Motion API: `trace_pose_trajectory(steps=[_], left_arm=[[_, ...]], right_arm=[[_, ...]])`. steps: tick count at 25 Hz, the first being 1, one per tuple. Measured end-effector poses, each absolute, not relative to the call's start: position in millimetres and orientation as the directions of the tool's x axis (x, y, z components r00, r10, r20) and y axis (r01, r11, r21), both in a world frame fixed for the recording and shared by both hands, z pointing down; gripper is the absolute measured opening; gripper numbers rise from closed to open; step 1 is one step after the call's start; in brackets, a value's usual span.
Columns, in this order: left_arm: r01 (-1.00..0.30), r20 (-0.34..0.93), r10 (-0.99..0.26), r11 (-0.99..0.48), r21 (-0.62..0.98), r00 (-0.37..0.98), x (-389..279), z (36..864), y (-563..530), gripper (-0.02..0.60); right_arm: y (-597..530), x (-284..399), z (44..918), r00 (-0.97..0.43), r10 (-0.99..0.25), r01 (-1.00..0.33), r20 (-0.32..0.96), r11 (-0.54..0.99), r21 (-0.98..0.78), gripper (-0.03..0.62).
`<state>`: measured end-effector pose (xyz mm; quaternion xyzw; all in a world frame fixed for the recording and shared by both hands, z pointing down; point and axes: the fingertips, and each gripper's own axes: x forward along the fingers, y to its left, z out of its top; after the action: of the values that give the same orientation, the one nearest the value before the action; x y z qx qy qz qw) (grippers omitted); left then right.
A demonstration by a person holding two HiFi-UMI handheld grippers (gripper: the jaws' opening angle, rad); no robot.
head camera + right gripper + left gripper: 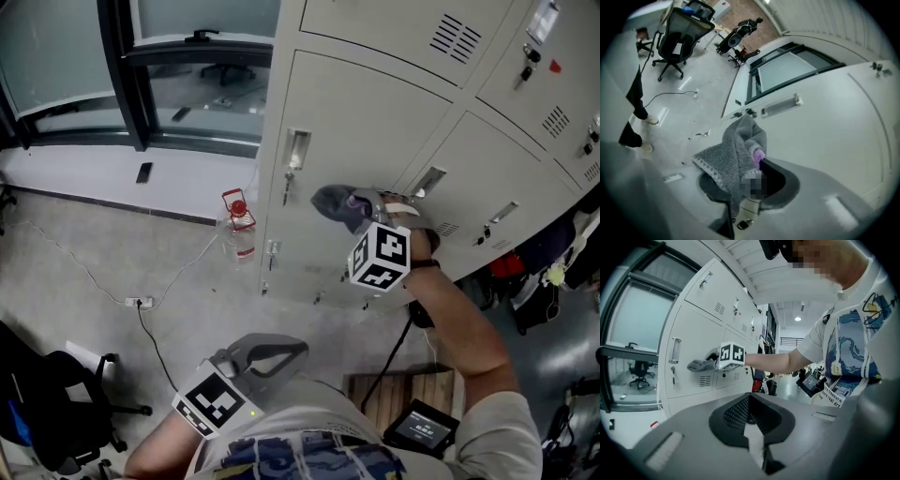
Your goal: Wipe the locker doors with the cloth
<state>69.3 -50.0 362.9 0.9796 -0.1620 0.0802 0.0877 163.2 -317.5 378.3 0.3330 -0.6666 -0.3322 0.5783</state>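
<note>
In the head view my right gripper (364,208) is stretched out to the locker door (375,131) and holds the grey cloth (336,204) flat against it, just beside the recessed handle (427,181) of the next door. My left gripper (281,349) hangs low, near my body and well apart from the lockers. On the floor a water bottle (240,228) with a red cap stands just beside the locker corner, and a black office chair (56,405) is at the lower left. In the left gripper view the two jaws of this gripper meet at the tips and I see nothing between them; farther away the marker cube (731,355) of the other gripper and the cloth lie against the door, under its vertical handle (675,349). In the right gripper view the jaws are closed on the cloth, which bunches up over them and touches the pale door surface. A long handle (781,106) lies above it.
</note>
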Motion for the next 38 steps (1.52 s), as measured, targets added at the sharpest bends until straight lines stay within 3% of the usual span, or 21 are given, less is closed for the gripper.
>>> trace_pose_trajectory(steps=[8, 14, 38], left_arm=[[-0.296, 0.181, -0.270, -0.946, 0.135, 0.946, 72.8, 360.5, -47.7, 0.003], [-0.278, 0.178, -0.254, -0.952, 0.128, 0.951, 74.5, 357.8, -43.0, 0.003], [-0.320, 0.189, -0.290, -0.935, 0.154, 0.938, 57.9, 366.0, -50.8, 0.003]], right_arm=[[-314.2, 135.8, 205.4, -0.171, -0.940, -0.096, 0.295, 0.314, 0.945, 0.103], [-343.1, 126.1, 146.3, -0.147, -0.969, -0.094, 0.200, 0.215, 0.972, 0.103], [-362.2, 136.8, 339.4, -0.076, -0.894, -0.034, 0.442, 0.446, 0.894, 0.103]])
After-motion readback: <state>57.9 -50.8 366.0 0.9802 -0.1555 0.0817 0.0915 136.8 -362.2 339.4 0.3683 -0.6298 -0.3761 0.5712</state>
